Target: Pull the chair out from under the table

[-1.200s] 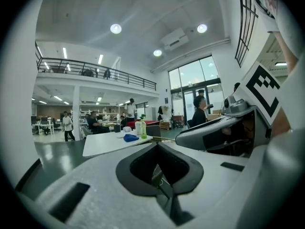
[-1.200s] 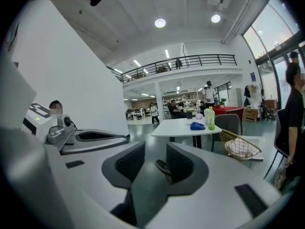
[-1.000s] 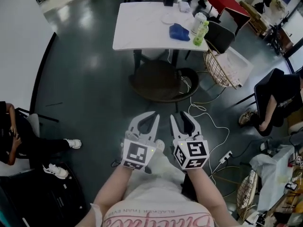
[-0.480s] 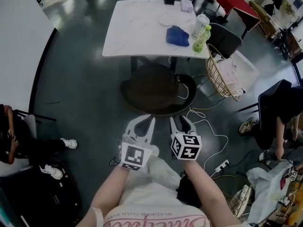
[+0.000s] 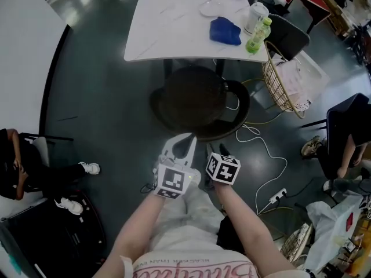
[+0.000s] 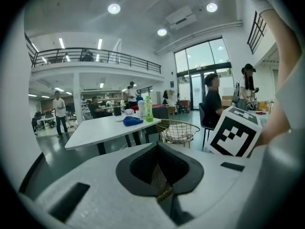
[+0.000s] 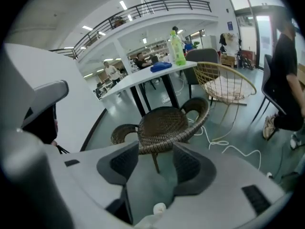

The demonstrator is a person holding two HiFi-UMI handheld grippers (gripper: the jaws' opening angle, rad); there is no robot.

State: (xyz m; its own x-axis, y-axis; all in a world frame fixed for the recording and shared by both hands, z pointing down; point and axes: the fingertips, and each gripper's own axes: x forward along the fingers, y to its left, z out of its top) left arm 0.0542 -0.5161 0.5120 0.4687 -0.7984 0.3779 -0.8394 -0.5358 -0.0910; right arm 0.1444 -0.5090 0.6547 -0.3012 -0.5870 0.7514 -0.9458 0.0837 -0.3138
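Nearest body: left gripper (image 6: 157,146) clenched, empty. Right gripper (image 7: 155,144) jaws just been opening, now apart, nothing gripped. Just ahead, clear of both: chair (image 5: 194,100), back rim nearest, far part of seat under table (image 5: 168,33) edge. Step, likely: reaching for chair. Next needs jaws astride back rim, clamp, pull toward body. Chair legs and far seat edge hidden in head view.

Left gripper (image 6: 157,146): jaws meet at the tips, gripping nothing; wicker chair (image 6: 161,181) weave shows through their pocket. Beyond: white desk (image 6: 90,130) carrying 1 blue cloth (image 6: 132,121) and 1 green bottle (image 6: 148,109). Marker cube (image 6: 237,136) at right.
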